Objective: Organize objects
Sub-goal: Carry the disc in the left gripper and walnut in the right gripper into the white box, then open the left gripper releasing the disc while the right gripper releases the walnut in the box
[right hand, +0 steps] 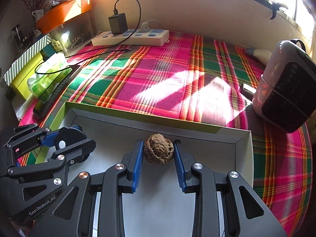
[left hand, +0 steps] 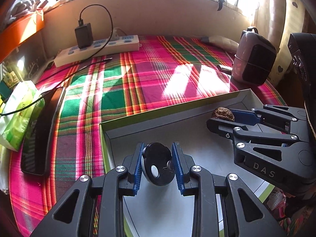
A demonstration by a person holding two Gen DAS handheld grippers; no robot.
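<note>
Both grippers hang over the open box (right hand: 244, 138), which lies on the plaid cloth (left hand: 150, 73) near the front edge of the table. The left gripper (left hand: 158, 163) pinches a black disc (left hand: 158, 164) between its blue pads; the disc stands on edge, its flat face with a small white dot turned to the camera, so the pads press on its rim from both sides. The right gripper (right hand: 158, 151) pinches a walnut (right hand: 158, 149) in the same way, one pad on each side of the rough shell. Both things are above the white floor of the box, the disc near the left wall and the walnut near the far right corner. I think they are held apart like this so that each gets its own place in the box and the two tools do not hit one another. Whether they already touch the floor I cannot tell. The next step, in my judgement, is to set them down and loosen the jaws. The walnut is round and may roll; the disc will probably fall flat.
</note>
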